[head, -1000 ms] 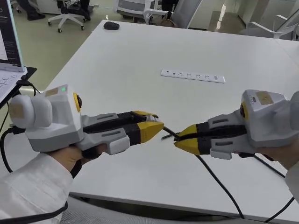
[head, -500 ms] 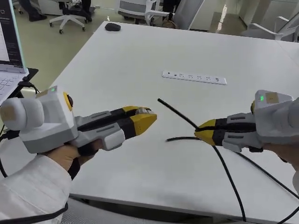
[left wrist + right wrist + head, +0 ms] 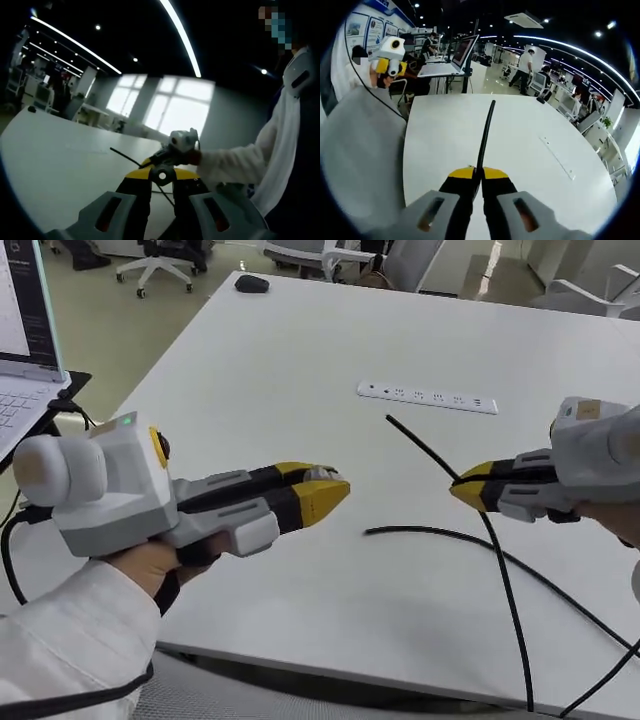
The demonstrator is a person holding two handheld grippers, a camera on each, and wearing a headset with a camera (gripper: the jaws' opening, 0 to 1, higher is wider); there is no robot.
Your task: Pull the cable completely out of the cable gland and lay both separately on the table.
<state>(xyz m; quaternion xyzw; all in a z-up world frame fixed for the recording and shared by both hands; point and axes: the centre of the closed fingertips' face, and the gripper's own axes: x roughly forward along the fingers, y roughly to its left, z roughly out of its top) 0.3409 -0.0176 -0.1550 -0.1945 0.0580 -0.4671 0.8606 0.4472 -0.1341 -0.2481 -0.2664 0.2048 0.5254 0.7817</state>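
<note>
Pinching cable [image 3: 421,450] in right tool [image 3: 457,490], cable gland [image 3: 322,476] in left tool [image 3: 336,490]. Aiming to set each on tabletop [image 3: 300,360], well apart, before letting go.

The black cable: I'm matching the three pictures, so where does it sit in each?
Head view: the black cable slants up-left from the right gripper at centre right, then trails toward the bottom edge.
Left gripper view: cable at centre, left of that gripper.
Right gripper view: cable rising from the tongs, dead centre.
Shared landmark: the right gripper's yellow tongs.
</note>
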